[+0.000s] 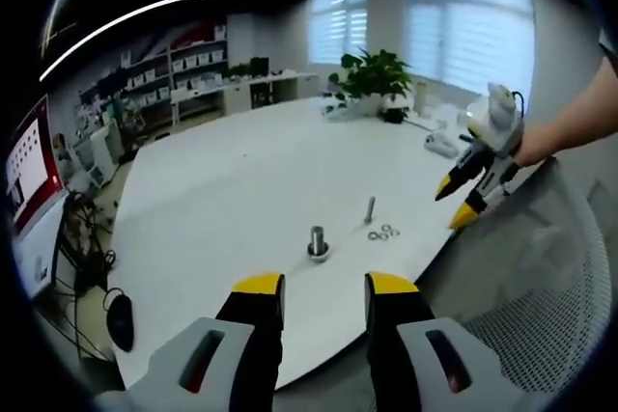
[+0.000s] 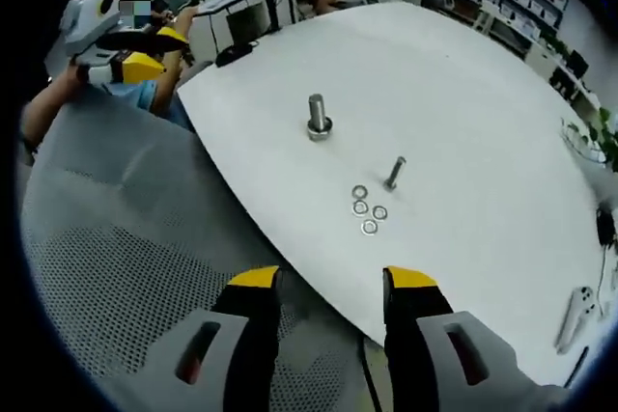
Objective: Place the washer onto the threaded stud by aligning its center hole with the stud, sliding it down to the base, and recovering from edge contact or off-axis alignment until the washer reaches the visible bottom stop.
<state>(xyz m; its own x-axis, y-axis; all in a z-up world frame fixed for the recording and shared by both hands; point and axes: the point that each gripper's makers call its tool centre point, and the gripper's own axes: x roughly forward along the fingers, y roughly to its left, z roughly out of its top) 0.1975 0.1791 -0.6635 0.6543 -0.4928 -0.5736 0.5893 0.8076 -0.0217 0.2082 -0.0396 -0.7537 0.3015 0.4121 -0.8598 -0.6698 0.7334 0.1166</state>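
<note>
Near the white table's [image 1: 241,171] front edge stands a threaded stud [image 1: 318,241] on a round base, upright. A second, thinner bolt [image 1: 370,208] stands a little to its right, with several loose washers [image 1: 383,233] lying flat beside it. My left gripper [image 1: 324,288] is open, nothing between its yellow-tipped fingers, hovering short of the table edge. In the right gripper view the stud [image 2: 318,116], the bolt [image 2: 395,173] and the washers [image 2: 367,207] lie ahead of my right gripper [image 2: 333,279], which is open and empty. The right gripper [image 1: 462,203] also shows at the left view's right side.
A grey mesh chair back [image 2: 126,267] sits between me and the table edge. A potted plant [image 1: 372,74] and small white items stand at the table's far side. A black mouse [image 1: 120,320] hangs near cables at the left. Desks, shelves and a monitor [image 1: 27,166] lie beyond.
</note>
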